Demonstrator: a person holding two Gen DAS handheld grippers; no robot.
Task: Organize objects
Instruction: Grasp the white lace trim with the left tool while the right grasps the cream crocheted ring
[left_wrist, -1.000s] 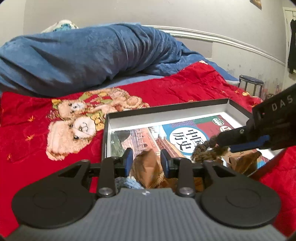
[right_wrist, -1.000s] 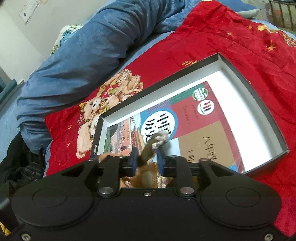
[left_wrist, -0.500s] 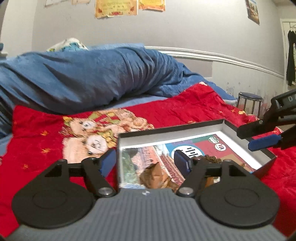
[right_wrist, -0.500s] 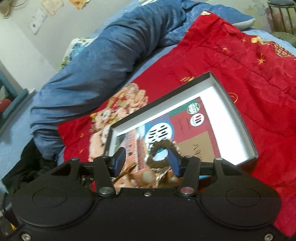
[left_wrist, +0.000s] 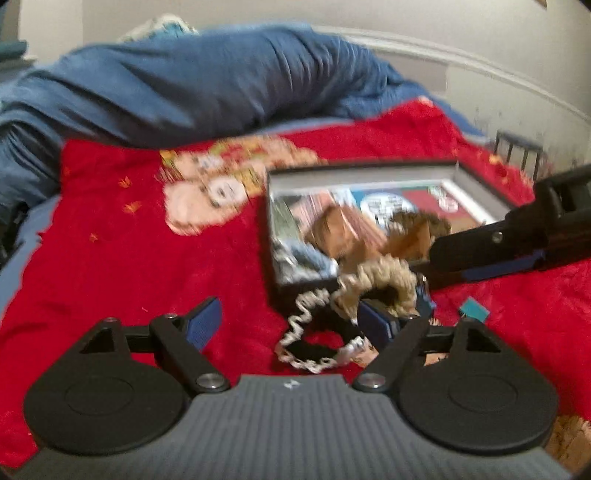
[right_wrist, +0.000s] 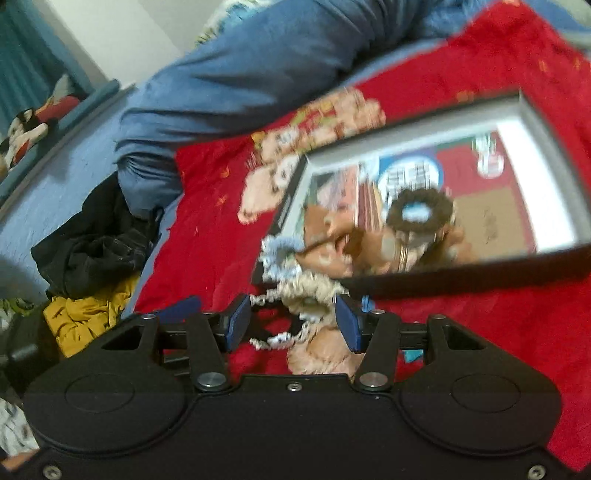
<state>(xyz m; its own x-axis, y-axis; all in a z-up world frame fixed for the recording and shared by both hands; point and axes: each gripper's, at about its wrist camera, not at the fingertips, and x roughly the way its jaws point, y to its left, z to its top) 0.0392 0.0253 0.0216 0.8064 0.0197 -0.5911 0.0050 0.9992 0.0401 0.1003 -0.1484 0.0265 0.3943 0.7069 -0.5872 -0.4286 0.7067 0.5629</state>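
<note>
A: Red blanket (left_wrist: 110, 258) fills the frame; box (left_wrist: 369, 173) right of centre, brown scrunchie (right_wrist: 421, 210) inside.

B: Left gripper (left_wrist: 291, 325) spread wide, empty. Right gripper (right_wrist: 291, 325) apart around the beige scrunchie (right_wrist: 310, 291), lower centre.

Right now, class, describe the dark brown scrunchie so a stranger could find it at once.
Find the shallow black box on the red blanket. A textbook lies inside, and the dark brown scrunchie lies on it. It is a fuzzy dark ring; the beige scrunchie lies outside the box.
</note>
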